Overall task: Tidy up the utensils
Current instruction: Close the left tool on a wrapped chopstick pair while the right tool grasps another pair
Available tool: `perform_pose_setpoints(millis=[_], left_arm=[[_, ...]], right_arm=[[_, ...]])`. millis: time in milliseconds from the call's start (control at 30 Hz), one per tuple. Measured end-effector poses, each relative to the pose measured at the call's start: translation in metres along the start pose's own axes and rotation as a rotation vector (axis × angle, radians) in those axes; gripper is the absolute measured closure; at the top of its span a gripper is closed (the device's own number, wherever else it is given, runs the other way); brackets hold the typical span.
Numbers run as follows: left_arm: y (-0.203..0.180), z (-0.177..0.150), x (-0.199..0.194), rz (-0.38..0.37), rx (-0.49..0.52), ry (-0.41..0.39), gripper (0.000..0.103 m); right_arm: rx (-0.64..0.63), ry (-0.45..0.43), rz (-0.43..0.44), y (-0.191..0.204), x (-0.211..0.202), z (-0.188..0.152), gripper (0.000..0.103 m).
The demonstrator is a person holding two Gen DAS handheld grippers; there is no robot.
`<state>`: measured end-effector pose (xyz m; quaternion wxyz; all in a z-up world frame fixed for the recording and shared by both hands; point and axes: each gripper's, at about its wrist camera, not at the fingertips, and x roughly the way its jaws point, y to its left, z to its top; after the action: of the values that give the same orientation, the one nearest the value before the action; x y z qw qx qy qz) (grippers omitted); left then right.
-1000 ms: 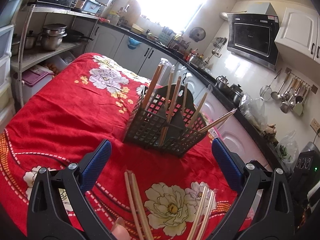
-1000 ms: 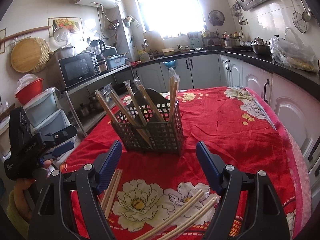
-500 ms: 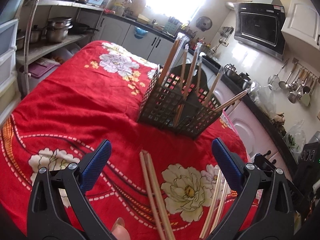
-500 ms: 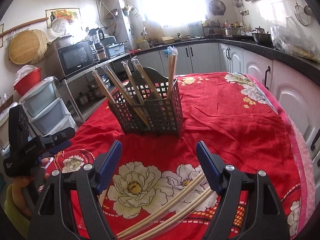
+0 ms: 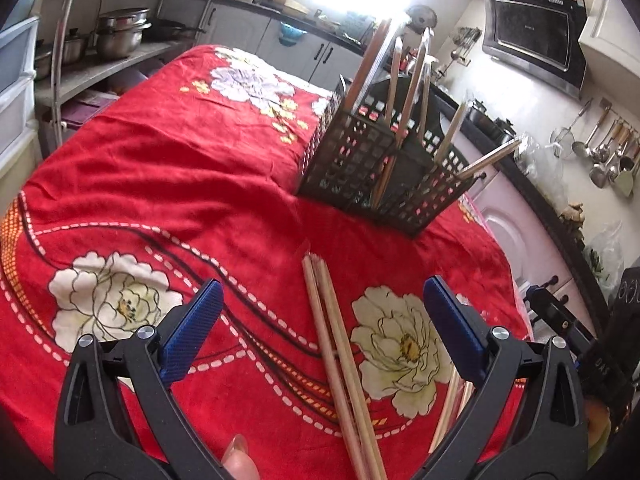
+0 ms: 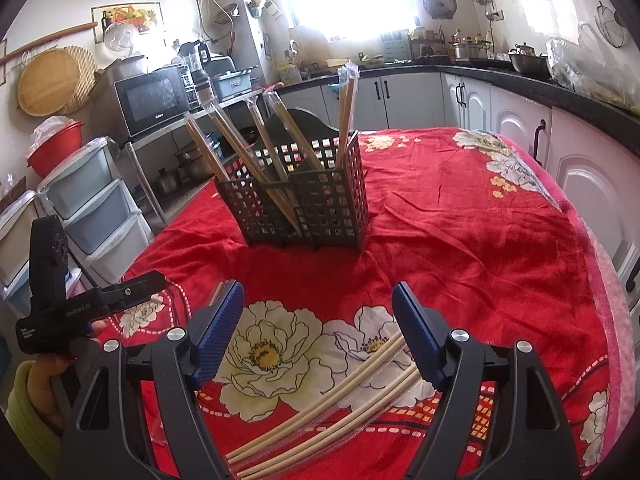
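Lowering both grippers toward the red flowered cloth (image 5: 168, 184) over the last second, you now look more steeply down at the table, and the loose chopsticks fill more of each view than they did a moment ago. That reads as an approach to pick up the next pairs, with nothing grasped yet.

Your left gripper (image 5: 318, 328) has its jaws standing wide apart and holds nothing; a brownish wooden pair of chopsticks (image 5: 340, 356) lies flat on the cloth between its blue pads (image 5: 192, 328), touched by neither. Your right gripper (image 6: 318, 332) is likewise spread wide and empty, as it was a second ago, with a pale bundle of chopsticks (image 6: 344, 396) lying crosswise below it, its far end passing beside the right-hand pad.

The dark lattice utensil basket (image 6: 304, 204) stands upright near the middle of the table, beyond both loose sets and well apart from them. Several pairs in clear sleeves already lean in it at different angles, some tipping far out over the rim. Judging by that, most of the sorting is done, and these loose sets on the cloth remain.
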<state>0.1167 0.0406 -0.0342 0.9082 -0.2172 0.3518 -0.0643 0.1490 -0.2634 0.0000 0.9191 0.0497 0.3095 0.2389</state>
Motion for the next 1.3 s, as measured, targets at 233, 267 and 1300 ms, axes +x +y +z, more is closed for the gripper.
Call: perform_pose_setpoints(millis=[233, 267, 1300], left_arm=[[0.003, -0.010, 0.012, -0.008, 0.000, 0.058, 0.032], [0.003, -0.011, 0.013, -0.009, -0.001, 0.064, 0.036], [0.010, 0.000, 0.063, 0.080, 0.027, 0.180, 0.089]], right_arm=[[0.003, 0.022, -0.006, -0.004, 0.003, -0.007, 0.029], [0.006, 0.025, -0.008, -0.006, 0.003, -0.008, 0.029], [0.133, 0.195, -0.150, -0.067, 0.035, -0.036, 0.046]])
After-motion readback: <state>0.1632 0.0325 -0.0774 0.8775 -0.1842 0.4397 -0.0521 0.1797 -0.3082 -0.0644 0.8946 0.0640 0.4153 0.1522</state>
